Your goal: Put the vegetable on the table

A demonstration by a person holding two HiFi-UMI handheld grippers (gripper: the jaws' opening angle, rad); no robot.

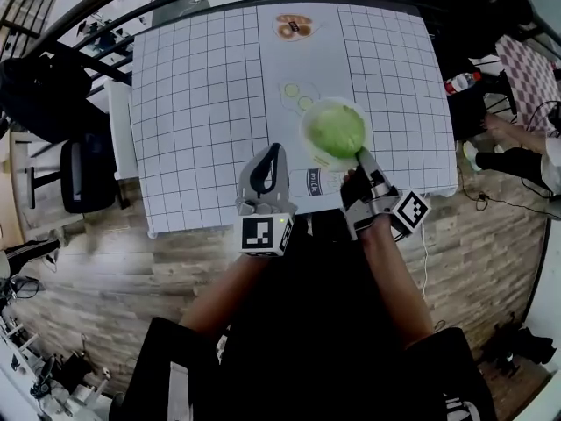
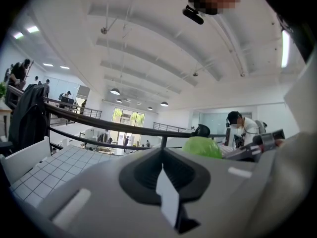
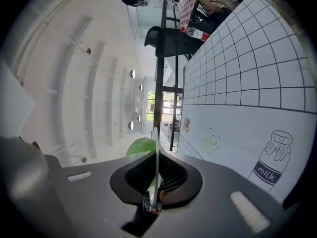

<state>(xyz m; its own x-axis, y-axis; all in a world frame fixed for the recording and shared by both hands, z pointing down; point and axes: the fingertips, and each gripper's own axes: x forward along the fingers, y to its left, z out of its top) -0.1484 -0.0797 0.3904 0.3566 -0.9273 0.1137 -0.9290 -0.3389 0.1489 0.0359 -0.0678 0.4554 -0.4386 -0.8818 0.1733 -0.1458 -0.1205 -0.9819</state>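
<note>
A round green cabbage [image 1: 335, 128] rests on a white plate [image 1: 316, 154] above the near edge of the checked table [image 1: 202, 103]. My right gripper [image 1: 361, 157] is shut on the plate's near rim. In the right gripper view the thin plate edge [image 3: 155, 148] stands between the jaws of the right gripper [image 3: 154, 181], and the cabbage [image 3: 137, 147] shows behind it. My left gripper [image 1: 271, 151] is shut and holds nothing, just left of the plate over the table's front edge. In the left gripper view the cabbage [image 2: 200, 147] peeks over the shut left gripper [image 2: 166, 185].
The mat carries printed pictures: a milk bottle [image 1: 316, 181], eggs [image 1: 296, 96] and a dish [image 1: 294, 26]. A black chair [image 1: 83, 175] stands left of the table. A bottle [image 1: 461, 82] and a seated person's legs [image 1: 517, 152] are to the right. A black railing [image 2: 99, 125] runs behind.
</note>
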